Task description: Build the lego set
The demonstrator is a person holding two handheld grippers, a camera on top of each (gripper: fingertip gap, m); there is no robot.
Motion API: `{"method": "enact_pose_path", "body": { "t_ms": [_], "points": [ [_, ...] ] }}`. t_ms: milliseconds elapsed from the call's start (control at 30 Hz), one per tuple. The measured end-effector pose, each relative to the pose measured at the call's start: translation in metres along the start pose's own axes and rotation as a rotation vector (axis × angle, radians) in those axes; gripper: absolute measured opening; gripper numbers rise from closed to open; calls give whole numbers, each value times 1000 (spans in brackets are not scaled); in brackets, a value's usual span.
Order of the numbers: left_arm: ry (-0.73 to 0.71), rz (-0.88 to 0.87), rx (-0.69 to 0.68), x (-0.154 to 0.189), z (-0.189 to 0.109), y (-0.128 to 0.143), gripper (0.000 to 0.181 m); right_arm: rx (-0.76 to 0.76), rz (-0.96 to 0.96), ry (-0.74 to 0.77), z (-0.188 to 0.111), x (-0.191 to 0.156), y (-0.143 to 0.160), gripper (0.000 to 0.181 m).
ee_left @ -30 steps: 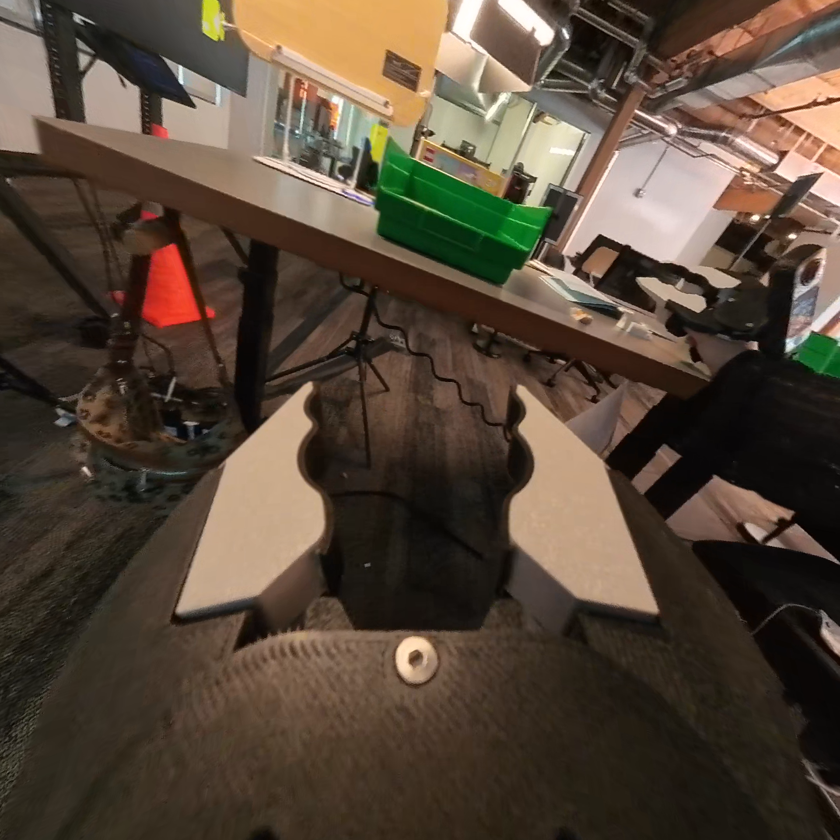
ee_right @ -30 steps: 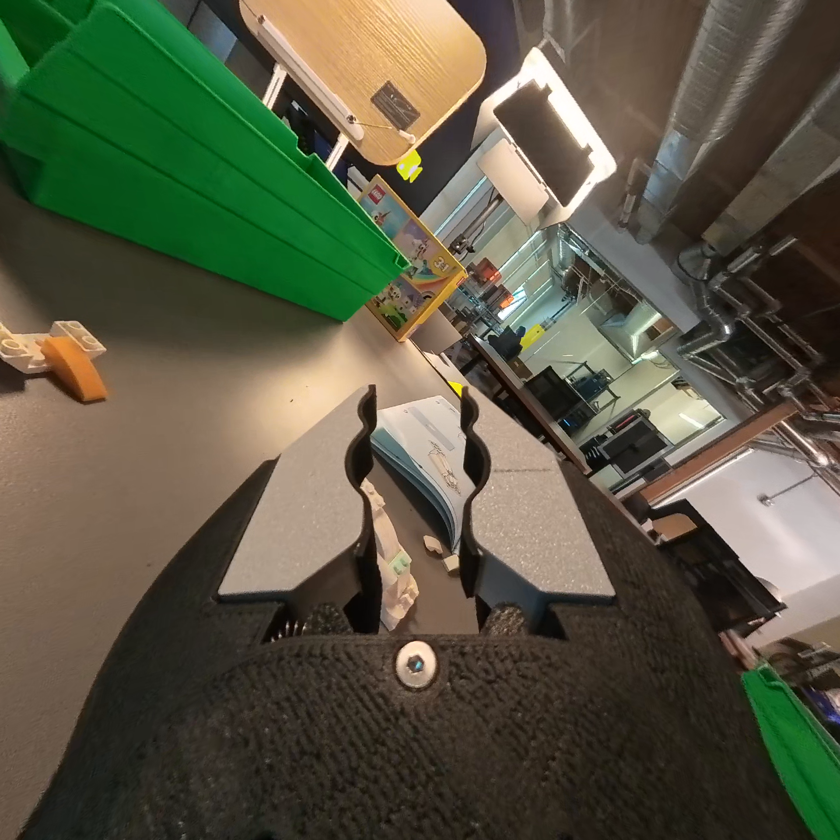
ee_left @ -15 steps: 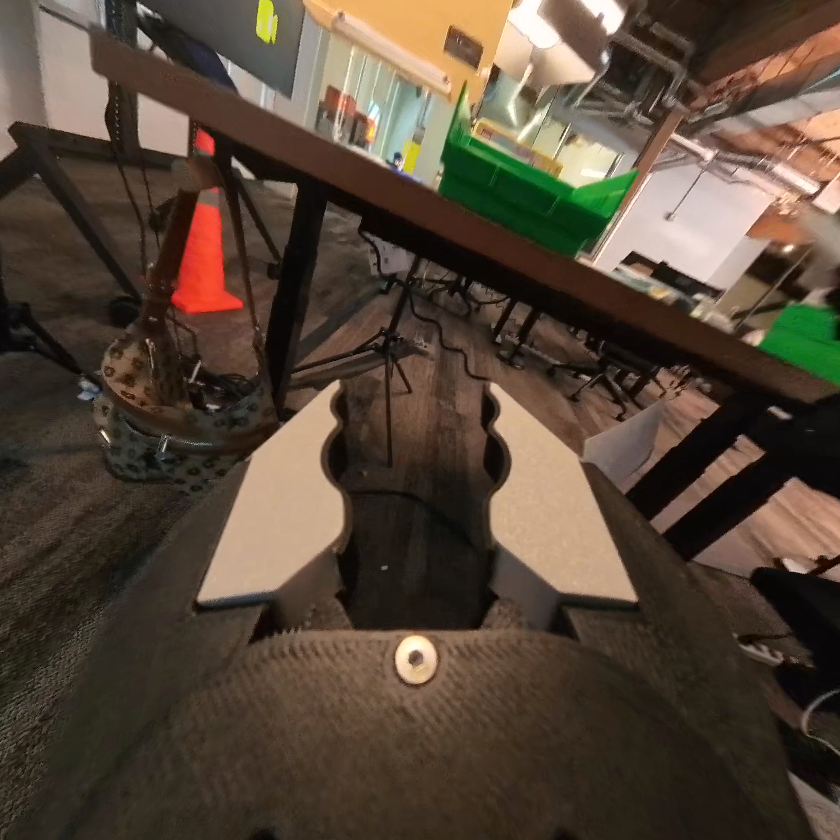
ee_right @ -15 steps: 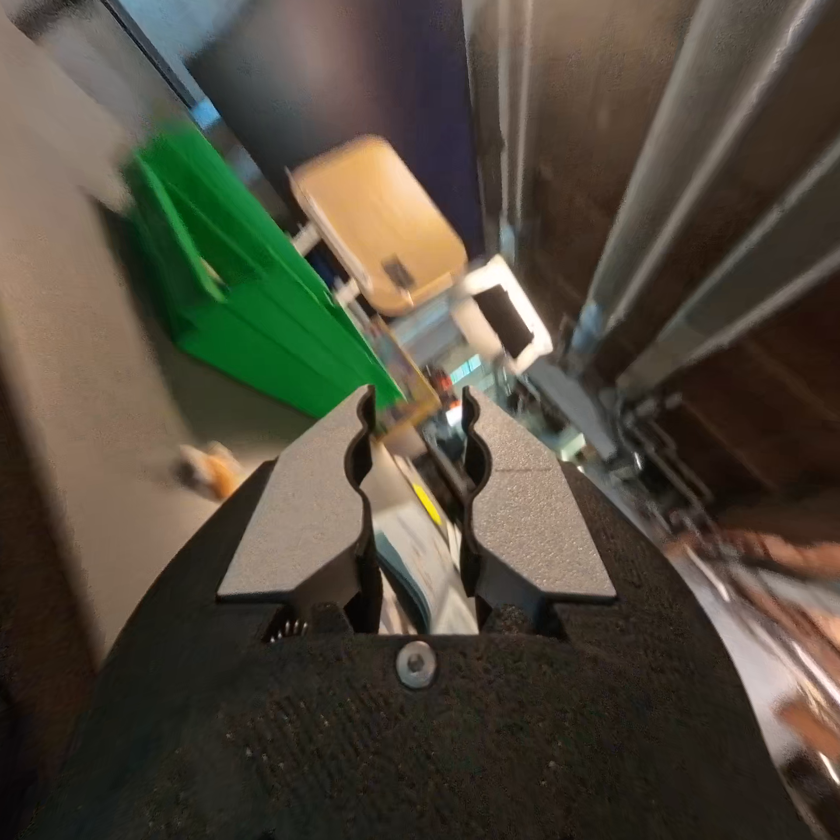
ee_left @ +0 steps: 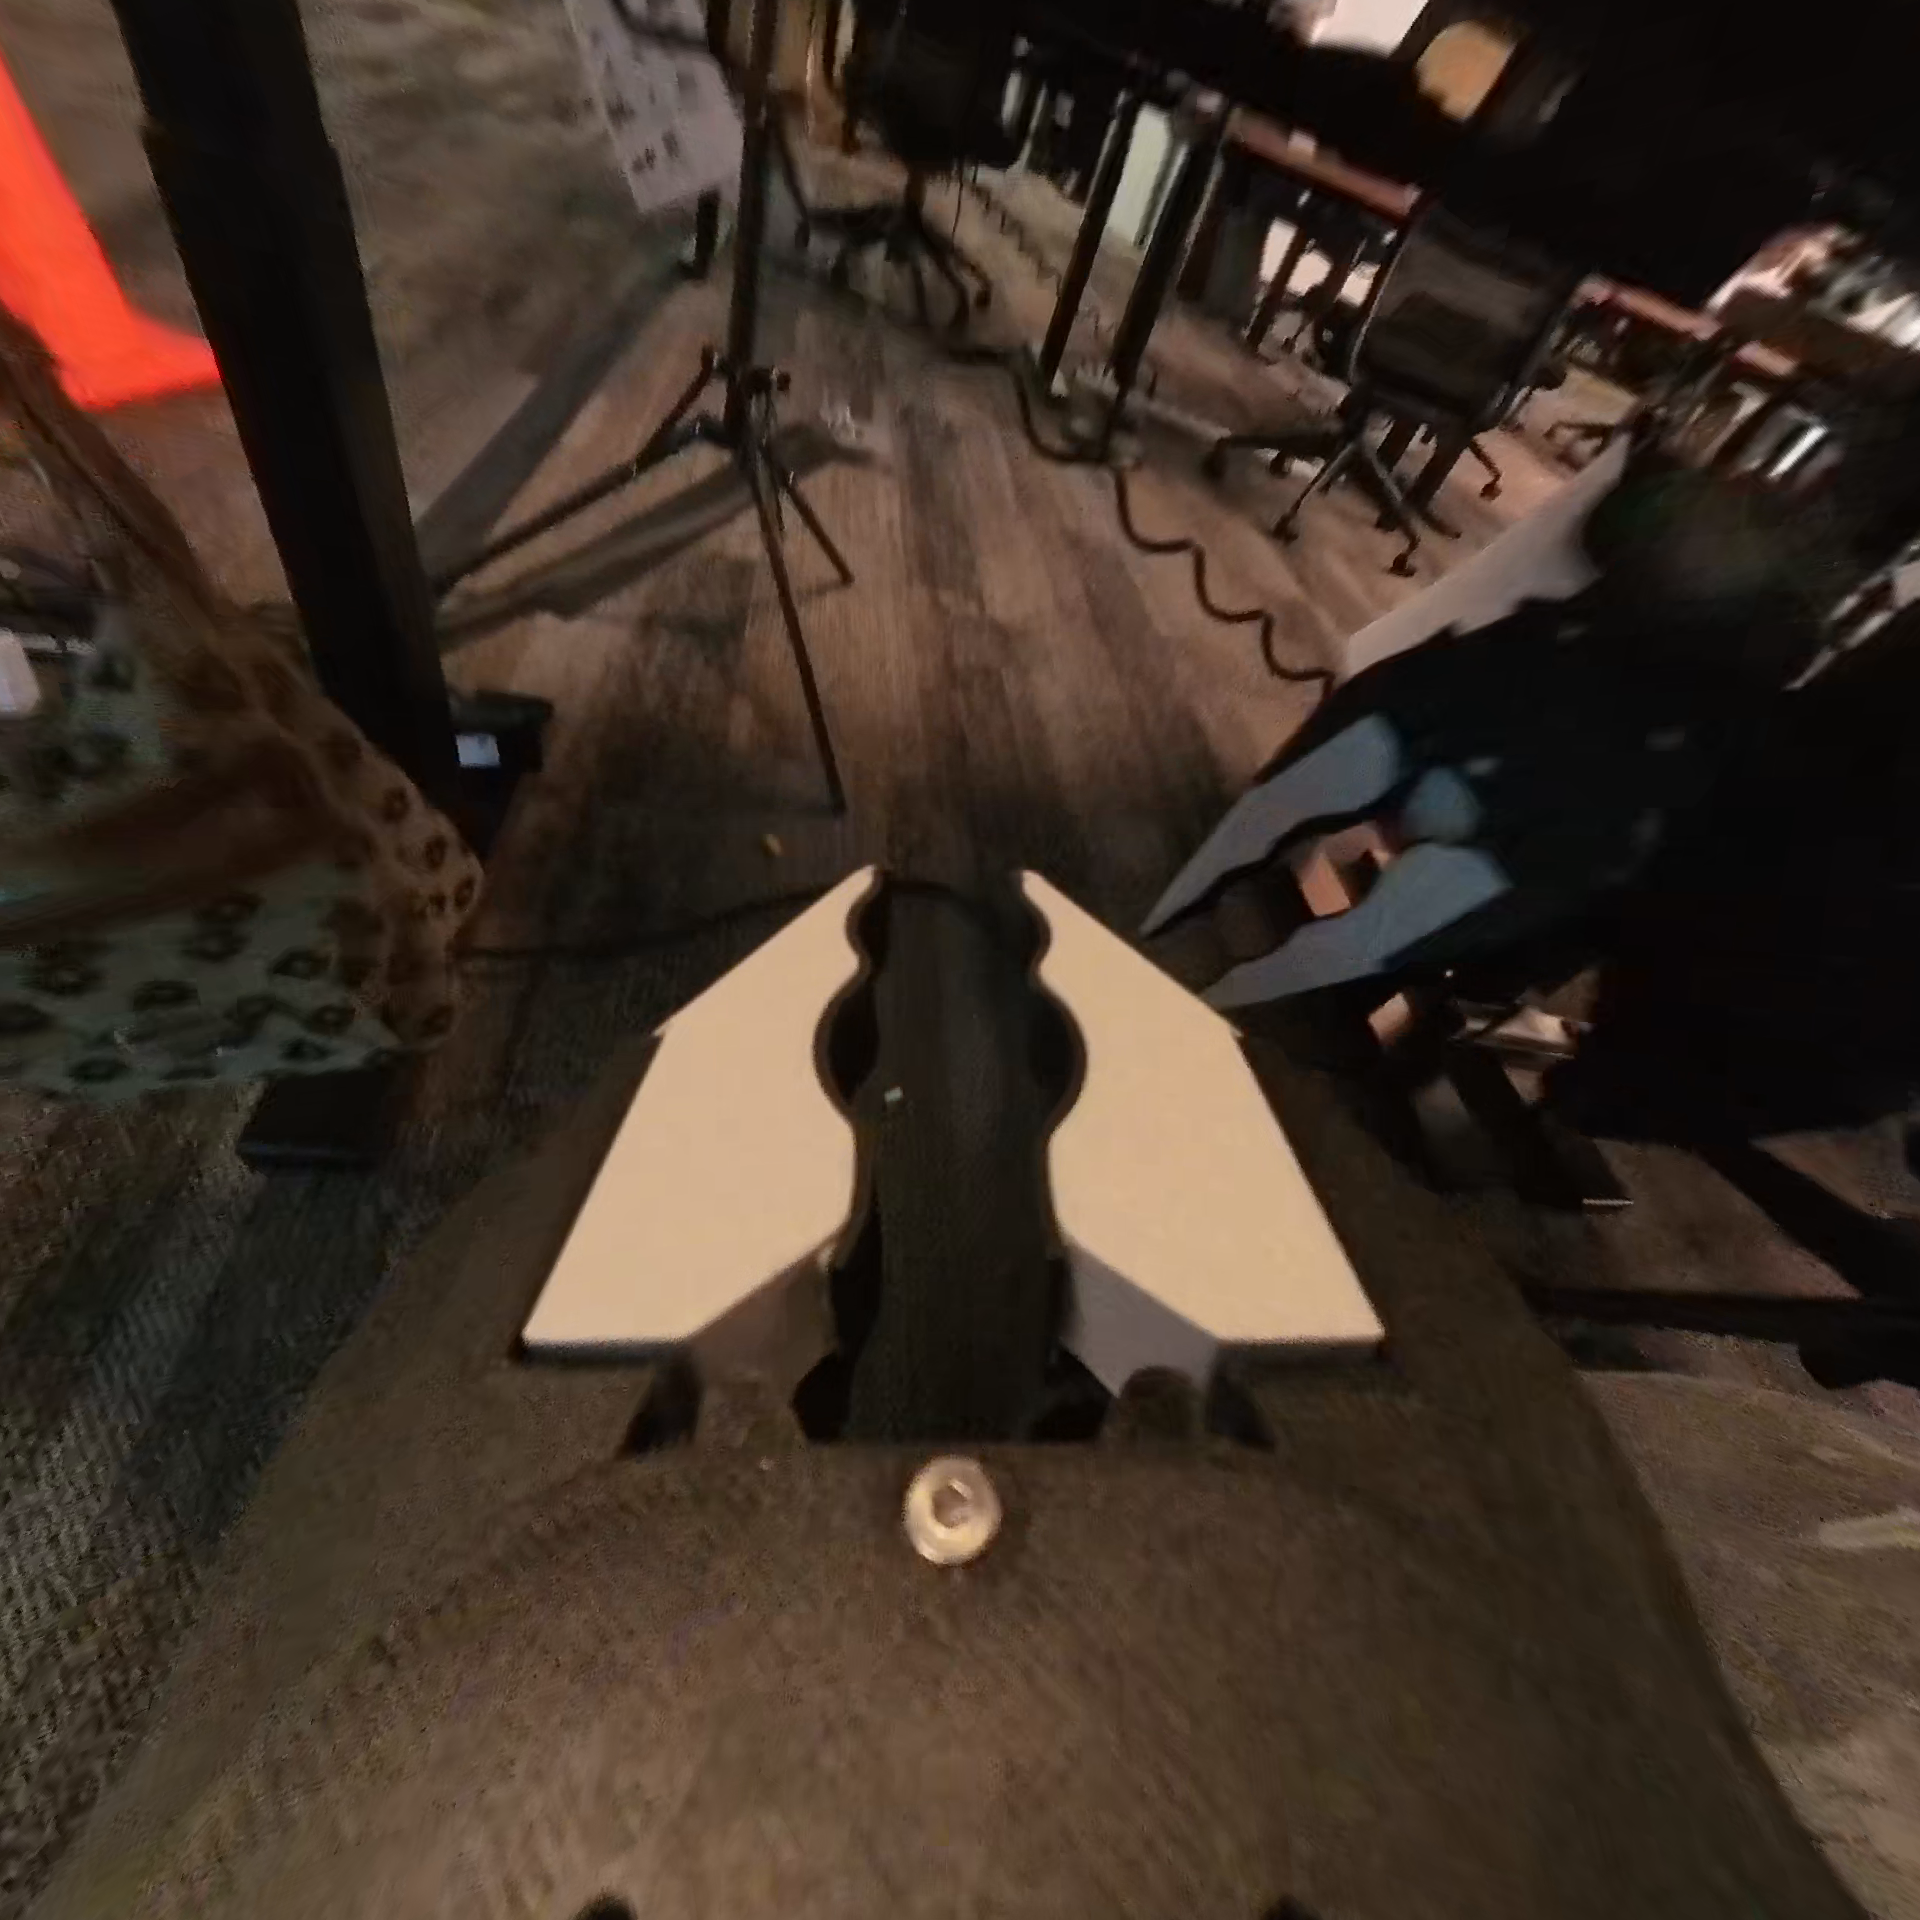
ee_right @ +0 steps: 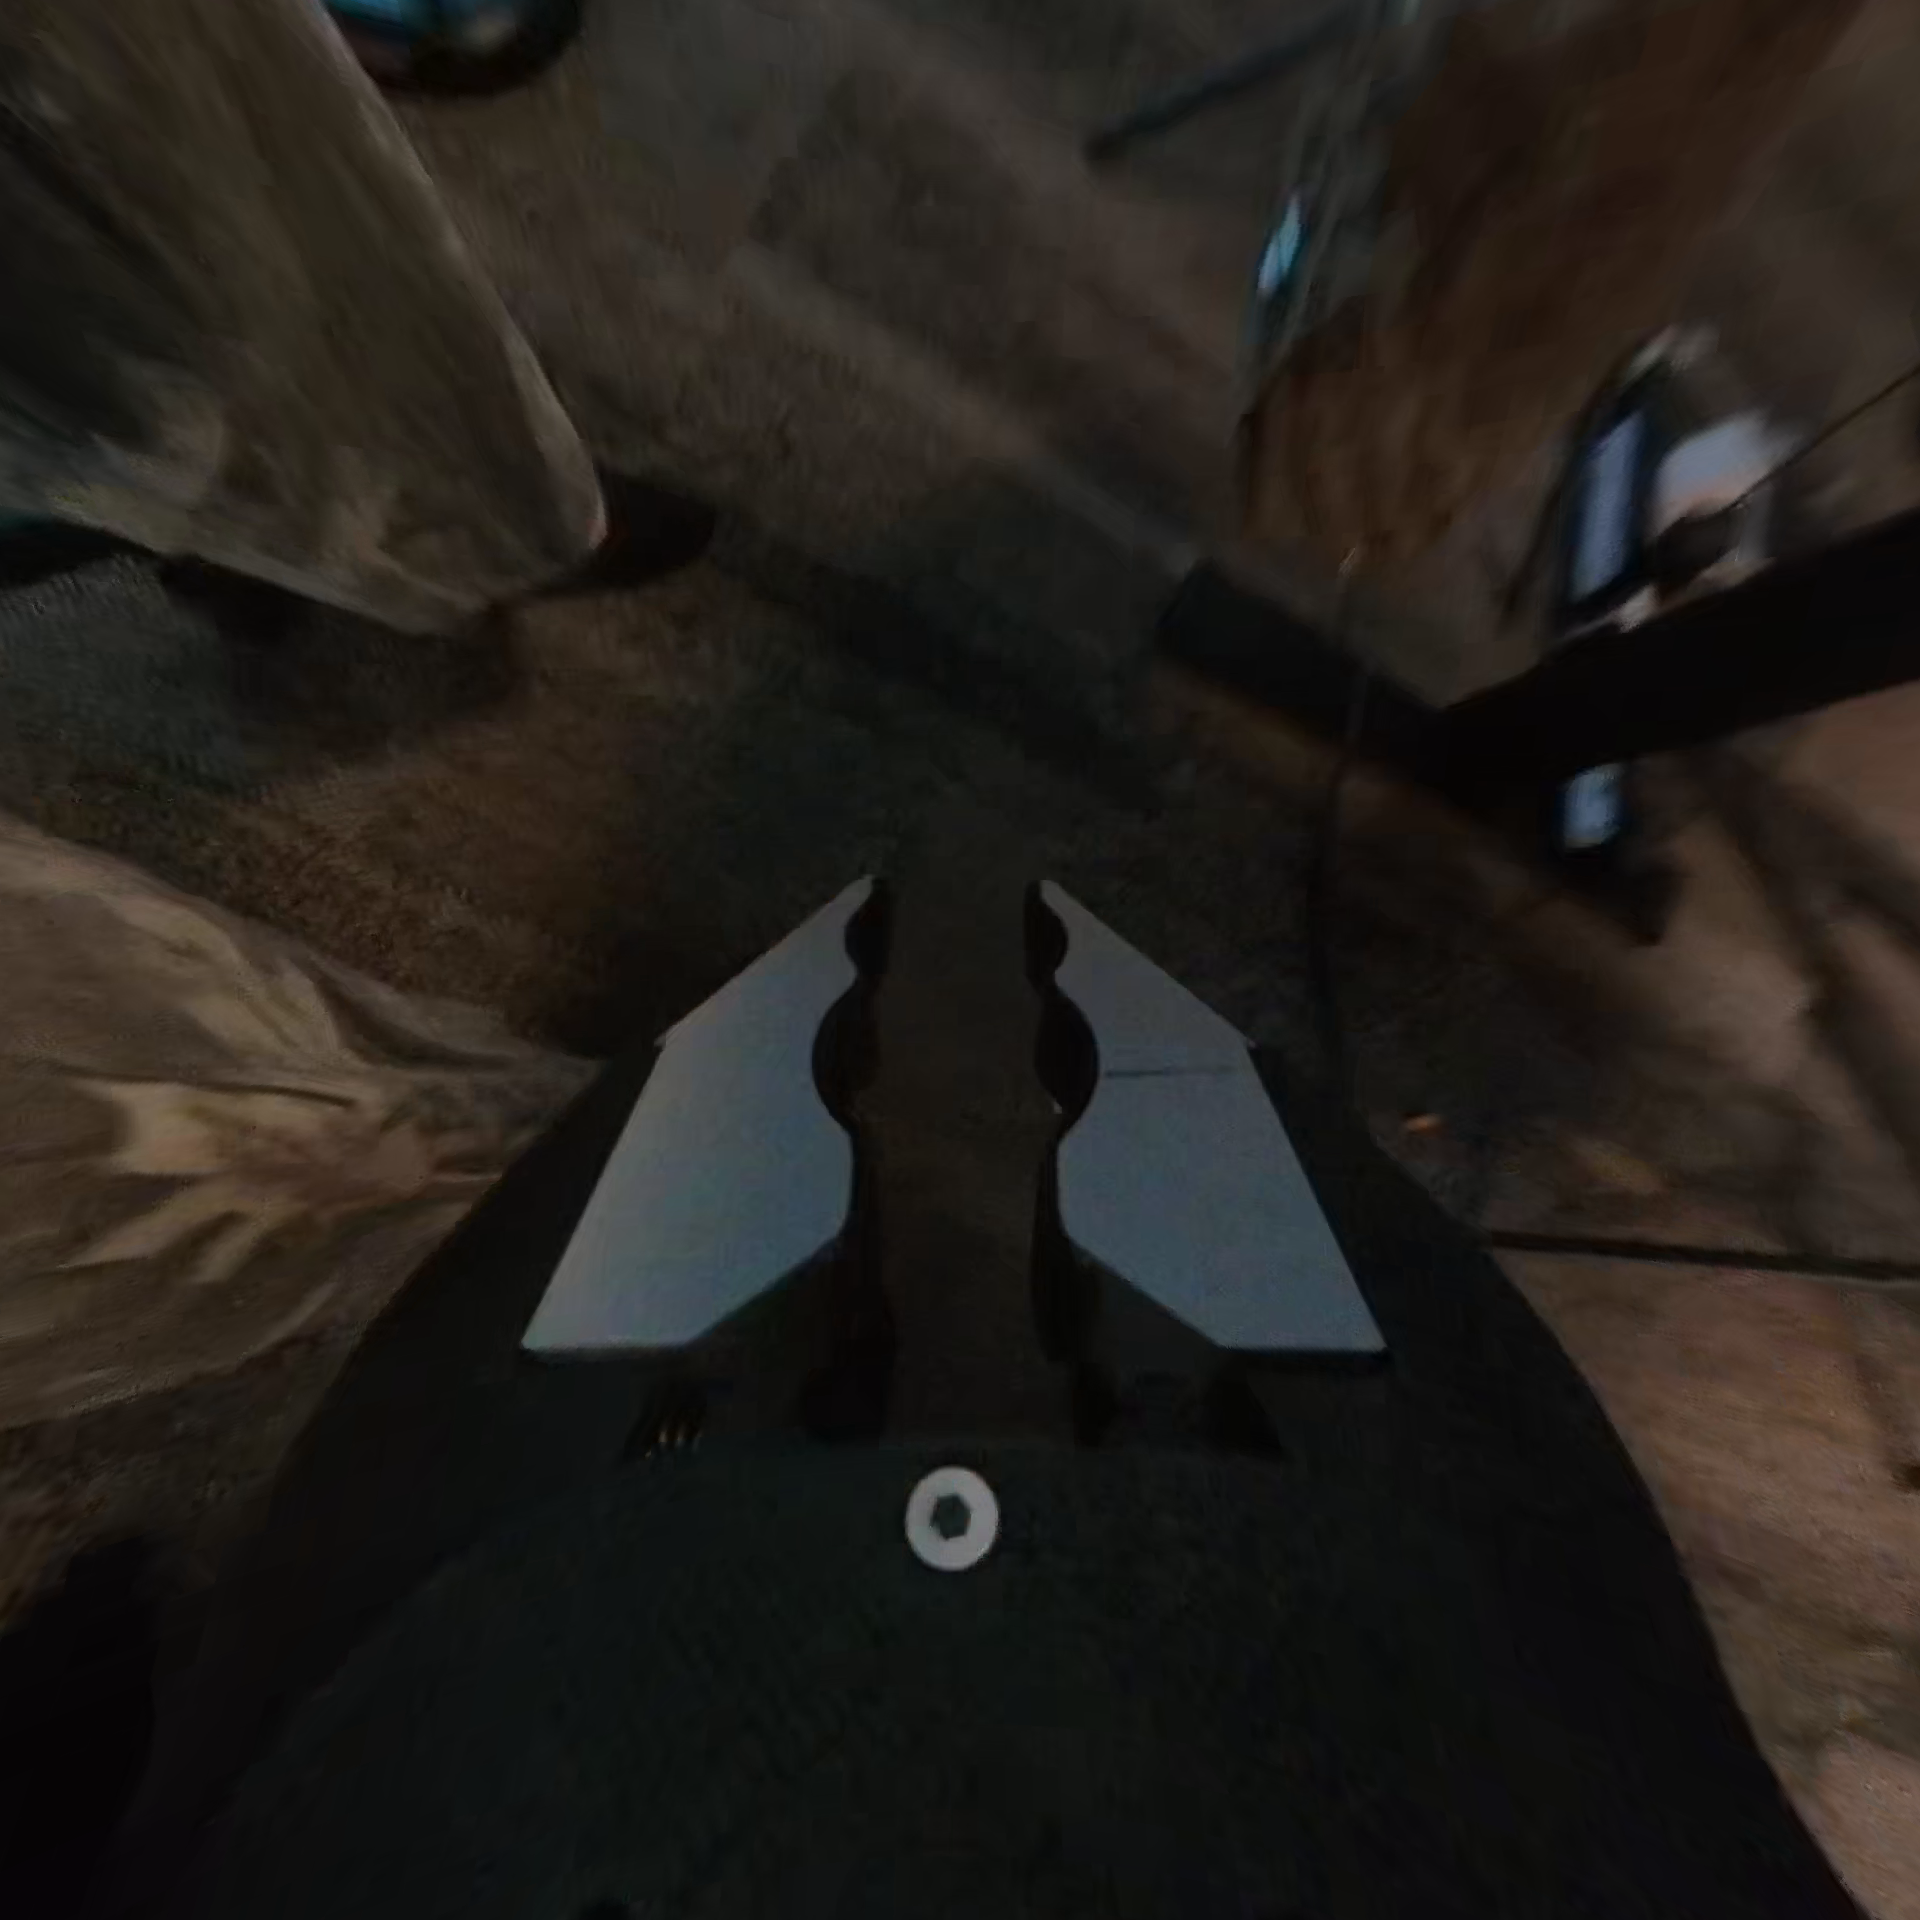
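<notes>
Left wrist view: grey-padded left tongs (ee_left: 951, 904) and right tongs (ee_right: 954, 899) empty, narrowly parted, over dim carpeted floor (ee_left: 156, 1351); no bricks visible, progress unjudgeable.

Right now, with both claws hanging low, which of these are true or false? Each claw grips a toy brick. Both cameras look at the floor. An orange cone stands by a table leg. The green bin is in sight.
1. Each claw grips a toy brick. False: the left claw and right claw are open and empty.
2. Both cameras look at the floor. True: carpet fills both views.
3. An orange cone stands by a table leg. True.
4. The green bin is in sight. False: no bin shows in either view.
</notes>
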State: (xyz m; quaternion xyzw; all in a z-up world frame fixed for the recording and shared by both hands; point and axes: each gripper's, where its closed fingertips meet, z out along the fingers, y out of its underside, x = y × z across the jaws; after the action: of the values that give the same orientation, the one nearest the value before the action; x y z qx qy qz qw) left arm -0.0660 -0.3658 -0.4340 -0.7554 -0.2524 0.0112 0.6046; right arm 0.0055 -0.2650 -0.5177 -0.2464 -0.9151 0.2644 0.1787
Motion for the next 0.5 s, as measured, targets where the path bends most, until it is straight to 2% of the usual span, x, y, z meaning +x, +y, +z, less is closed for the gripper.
{"method": "enact_pose_path", "body": {
  "t_ms": [67,133,267,400,500],
  "points": [
    [-6,-46,-38,-16,18,19,17,-111,50,-75,55,18,53,24],
    [6,-97,-109,-30,29,43,13,-215,81,-146,106,31,106,15],
    [8,-188,-408,-57,27,108,0,-442,74,-193,183,52,206,2],
    [14,-350,-657,-74,18,162,0,-503,30,-201,247,69,256,13],
    [1,-475,-697,-75,18,175,0,-523,121,-202,282,76,287,22]
  ]
}}
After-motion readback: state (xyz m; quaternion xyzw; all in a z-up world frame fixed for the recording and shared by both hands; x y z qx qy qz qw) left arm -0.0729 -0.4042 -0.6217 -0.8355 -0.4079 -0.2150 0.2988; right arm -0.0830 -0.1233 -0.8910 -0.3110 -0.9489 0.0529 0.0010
